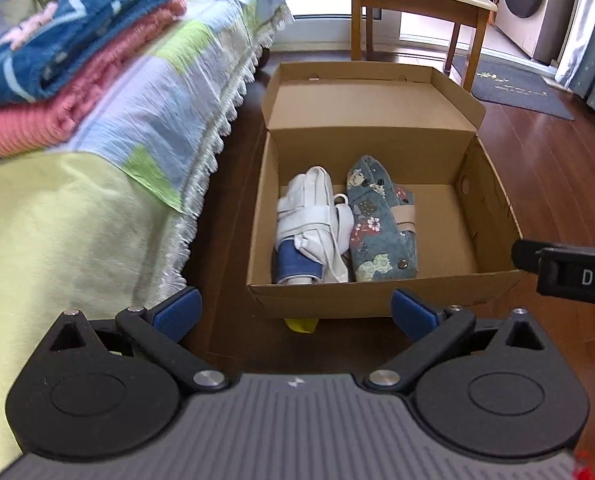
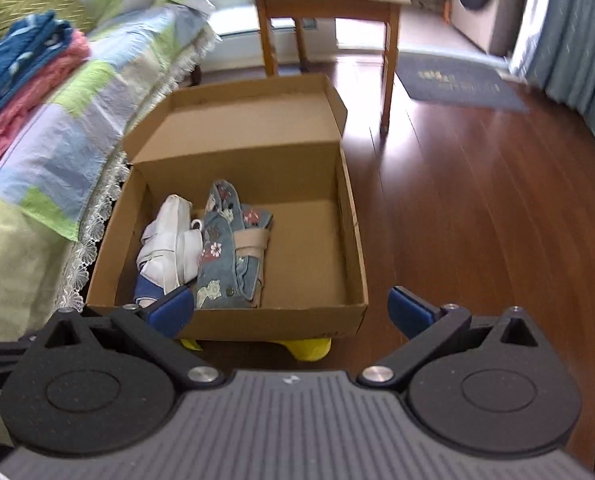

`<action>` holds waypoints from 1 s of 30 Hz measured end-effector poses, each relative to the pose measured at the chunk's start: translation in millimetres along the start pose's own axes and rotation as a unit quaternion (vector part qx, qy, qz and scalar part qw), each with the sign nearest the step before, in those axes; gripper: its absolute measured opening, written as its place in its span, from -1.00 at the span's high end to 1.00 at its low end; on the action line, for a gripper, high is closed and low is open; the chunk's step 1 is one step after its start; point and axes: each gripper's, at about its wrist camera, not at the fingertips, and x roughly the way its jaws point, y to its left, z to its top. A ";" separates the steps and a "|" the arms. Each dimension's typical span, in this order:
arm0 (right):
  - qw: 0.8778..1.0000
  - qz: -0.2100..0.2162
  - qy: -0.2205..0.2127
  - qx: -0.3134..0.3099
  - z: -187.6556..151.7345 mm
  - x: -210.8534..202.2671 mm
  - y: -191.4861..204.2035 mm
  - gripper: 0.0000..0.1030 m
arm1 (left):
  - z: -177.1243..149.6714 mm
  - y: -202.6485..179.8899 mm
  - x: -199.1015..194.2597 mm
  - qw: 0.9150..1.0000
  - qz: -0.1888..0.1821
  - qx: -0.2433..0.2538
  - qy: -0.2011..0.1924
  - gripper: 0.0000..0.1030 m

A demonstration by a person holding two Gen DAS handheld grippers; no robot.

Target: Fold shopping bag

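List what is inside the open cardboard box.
The cardboard box holds two folded bags side by side: a white bag and a floral denim bag. Anything beneath them is hidden. The rest shows bare floor.

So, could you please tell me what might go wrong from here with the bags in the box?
1. The white bag and floral bag touch, so one open tool may snag both.
2. The white bag's loose straps could unravel when lifted.
3. The box sits on something yellow and might tip.

Yellow object (image 2: 315, 350) mostly hidden under cardboard box (image 2: 281, 318)
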 end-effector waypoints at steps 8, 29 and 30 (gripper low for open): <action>0.999 -0.008 0.031 0.001 -0.6 27.6 9.8 -0.98 | 2.8 12.9 37.4 1.000 0.000 -0.015 0.024 -0.97; 0.997 -0.006 0.067 -0.025 -23.3 52.7 22.5 -0.98 | 3.4 24.7 66.3 0.997 0.004 -0.052 0.061 -0.97; 0.997 -0.006 0.069 -0.026 -24.5 53.5 22.9 -0.98 | 2.9 26.2 66.0 0.997 0.005 -0.054 0.061 -0.97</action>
